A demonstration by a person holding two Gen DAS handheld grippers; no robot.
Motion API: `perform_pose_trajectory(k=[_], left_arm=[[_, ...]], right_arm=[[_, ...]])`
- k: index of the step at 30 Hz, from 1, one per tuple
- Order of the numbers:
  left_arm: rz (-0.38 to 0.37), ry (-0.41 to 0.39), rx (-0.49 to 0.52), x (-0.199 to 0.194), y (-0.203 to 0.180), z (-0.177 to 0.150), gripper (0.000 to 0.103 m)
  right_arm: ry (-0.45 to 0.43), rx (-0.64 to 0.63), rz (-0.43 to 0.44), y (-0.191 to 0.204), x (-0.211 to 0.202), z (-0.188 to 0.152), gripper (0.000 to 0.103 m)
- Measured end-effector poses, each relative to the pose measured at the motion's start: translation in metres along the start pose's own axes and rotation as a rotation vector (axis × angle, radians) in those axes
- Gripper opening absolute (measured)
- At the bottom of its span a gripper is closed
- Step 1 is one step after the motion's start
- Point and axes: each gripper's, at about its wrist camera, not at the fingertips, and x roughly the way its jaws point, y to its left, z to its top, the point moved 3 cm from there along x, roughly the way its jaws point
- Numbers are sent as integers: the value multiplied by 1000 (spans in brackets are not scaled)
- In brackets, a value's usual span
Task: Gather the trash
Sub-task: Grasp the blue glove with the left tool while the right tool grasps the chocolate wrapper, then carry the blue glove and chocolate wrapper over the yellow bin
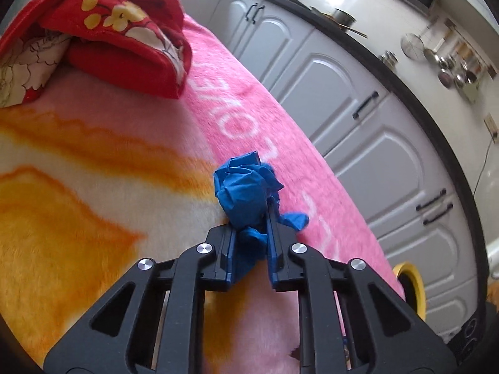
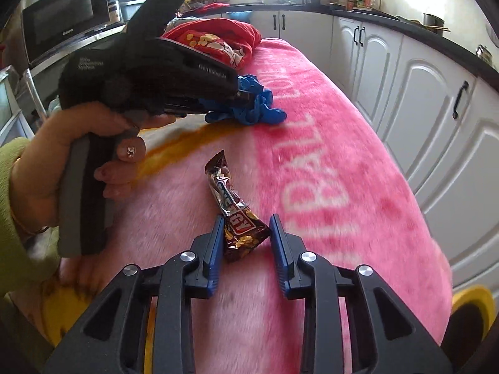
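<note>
- The left gripper [image 1: 251, 218] has its blue pads pressed together on a crumpled blue glove [image 1: 246, 190], most of which bulges out past the fingertips.
- Seen from the right wrist, that gripper is held by a hand [image 2: 93, 143] in a green sleeve, and the glove lies at the border between the pale and the deep pink parts of the blanket [image 2: 327, 155].
- The right gripper [image 2: 246, 227] has its jaws partly apart, one on either side of the near end of a brown snack wrapper [image 2: 232, 205]; whether the pads press on it cannot be told.
- The wrapper lies flat on the blanket, stretching away towards the glove.
- A red flowered cloth [image 1: 118, 31] is bunched at the blanket's far end.
- White kitchen cabinets [image 1: 358, 118] run along the right.
</note>
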Motion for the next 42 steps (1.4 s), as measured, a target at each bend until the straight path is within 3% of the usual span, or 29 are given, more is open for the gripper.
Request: perform_pose_trajectory(k=[9, 18, 42], left_arm=[[14, -17, 108, -31, -20, -40, 9], [26, -70, 235, -67, -54, -70, 9], [-111, -77, 448, -80, -161, -111, 9]], right_arm=[[-30, 73, 18, 0, -38, -39, 27], [-72, 180, 17, -22, -65, -52, 27], [-192, 398, -130, -107, -153, -89, 27]])
